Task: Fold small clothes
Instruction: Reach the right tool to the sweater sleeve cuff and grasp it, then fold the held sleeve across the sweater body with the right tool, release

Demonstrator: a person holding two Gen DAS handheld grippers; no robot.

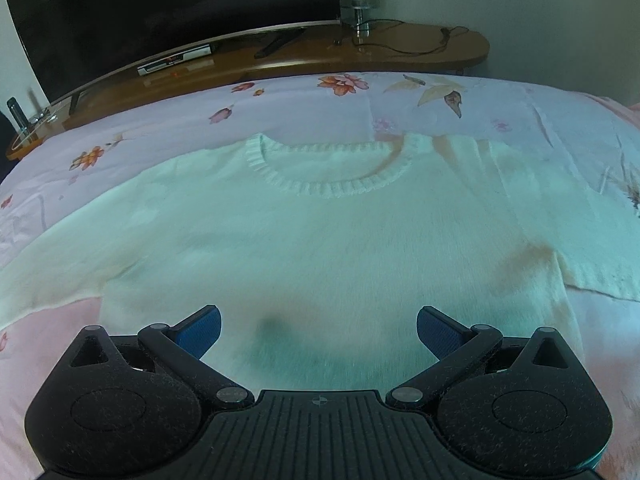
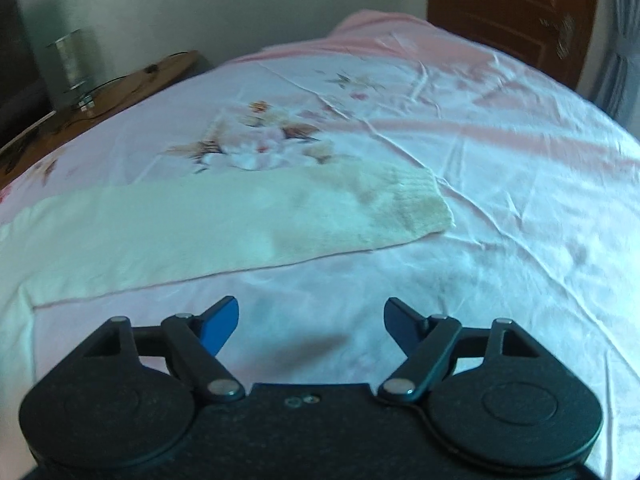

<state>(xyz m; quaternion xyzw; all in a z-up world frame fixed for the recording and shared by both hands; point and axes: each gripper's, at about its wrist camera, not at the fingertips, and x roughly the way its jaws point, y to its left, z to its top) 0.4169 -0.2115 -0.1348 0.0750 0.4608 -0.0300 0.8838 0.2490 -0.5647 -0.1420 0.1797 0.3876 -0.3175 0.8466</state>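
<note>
- My left camera: low over the sweater (image 1: pixel 320 232) body, facing the far television (image 1: pixel 168 16).
- My right camera: low, facing its right sleeve (image 2: pixel 240 216); both share the bedsheet (image 2: pixel 500 200).

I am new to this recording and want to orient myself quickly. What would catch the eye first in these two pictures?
First, the white knitted sweater, spread flat and face up on the floral pink bedsheet, collar toward the far side. The left gripper hovers over its lower body with fingers open; the right gripper, also open, is above bare sheet just short of the outstretched sleeve. Behind the bed, a dark television stands on a wooden shelf.
</note>
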